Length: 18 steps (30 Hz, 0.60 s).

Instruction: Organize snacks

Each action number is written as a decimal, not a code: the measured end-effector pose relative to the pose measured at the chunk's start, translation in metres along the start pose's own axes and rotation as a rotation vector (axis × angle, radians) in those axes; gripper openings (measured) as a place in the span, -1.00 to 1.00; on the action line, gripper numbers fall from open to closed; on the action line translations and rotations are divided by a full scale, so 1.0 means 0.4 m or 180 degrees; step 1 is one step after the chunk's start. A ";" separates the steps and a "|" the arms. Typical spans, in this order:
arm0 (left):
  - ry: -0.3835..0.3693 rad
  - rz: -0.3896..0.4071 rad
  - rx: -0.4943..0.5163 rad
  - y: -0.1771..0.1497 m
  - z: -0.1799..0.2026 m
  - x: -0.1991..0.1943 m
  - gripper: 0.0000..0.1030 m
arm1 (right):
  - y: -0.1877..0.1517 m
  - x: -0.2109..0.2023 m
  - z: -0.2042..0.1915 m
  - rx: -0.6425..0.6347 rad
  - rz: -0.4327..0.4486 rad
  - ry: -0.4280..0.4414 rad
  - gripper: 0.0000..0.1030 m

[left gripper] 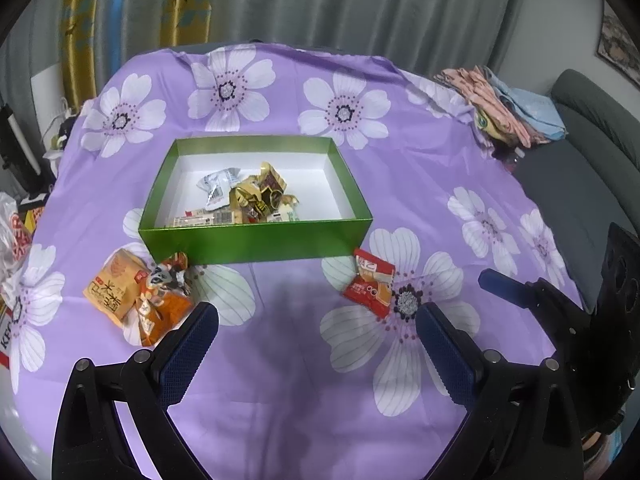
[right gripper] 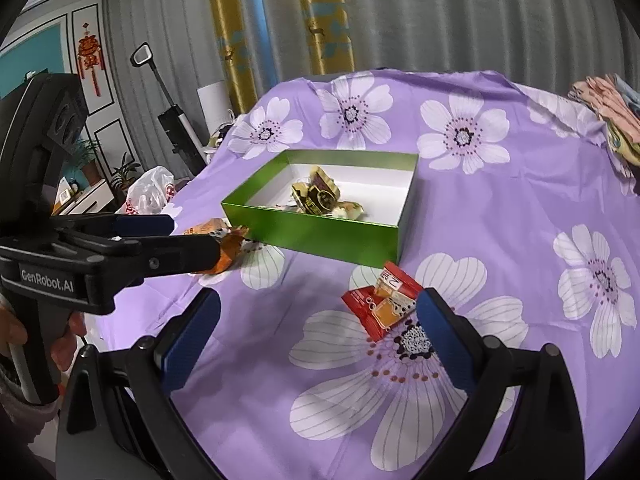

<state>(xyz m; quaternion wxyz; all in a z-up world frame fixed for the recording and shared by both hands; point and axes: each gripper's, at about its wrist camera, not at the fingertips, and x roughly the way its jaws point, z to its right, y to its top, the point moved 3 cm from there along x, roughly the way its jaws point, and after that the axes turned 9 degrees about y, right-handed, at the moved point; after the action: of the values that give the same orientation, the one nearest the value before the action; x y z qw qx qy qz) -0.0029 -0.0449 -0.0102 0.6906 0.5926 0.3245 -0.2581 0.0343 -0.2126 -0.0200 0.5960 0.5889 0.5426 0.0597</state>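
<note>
Both the left gripper (left gripper: 318,320) and right gripper (right gripper: 320,308) hung spread wide and empty above the purple flowered tablecloth (left gripper: 280,380), near the red snack packet (right gripper: 382,304) beside the shallow green cardboard box (left gripper: 256,240).

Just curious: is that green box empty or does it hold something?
Partly filled: the green box holds several wrapped snacks near its front-left; the rest is bare white floor.

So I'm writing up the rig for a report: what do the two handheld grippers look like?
Both are black plastic frames with round silver rivets and two fingers faced with dark blue textured pads. The left gripper shows, in the right wrist view, a white "GenRobot.AI" marking on its side and a camera block with round openings on top. The right gripper looks the same build. A hand holds the left one's handle.
</note>
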 end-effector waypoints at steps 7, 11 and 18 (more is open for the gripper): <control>0.0012 -0.0069 0.0020 -0.001 0.006 0.027 0.92 | -0.011 0.018 0.024 0.0084 -0.0039 0.0015 0.93; 0.0017 -0.0120 0.0053 -0.004 0.012 0.046 0.92 | -0.020 0.031 0.042 0.0145 -0.0079 0.0019 0.93; -0.0027 -0.0263 0.0101 -0.012 0.024 0.098 0.92 | -0.041 0.062 0.080 0.0284 -0.0161 0.0003 0.93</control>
<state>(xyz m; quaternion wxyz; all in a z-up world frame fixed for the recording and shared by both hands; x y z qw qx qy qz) 0.0208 -0.0542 -0.0421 0.6713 0.5884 0.3416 -0.2940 0.0577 -0.2202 -0.0559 0.5702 0.6009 0.5597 0.0207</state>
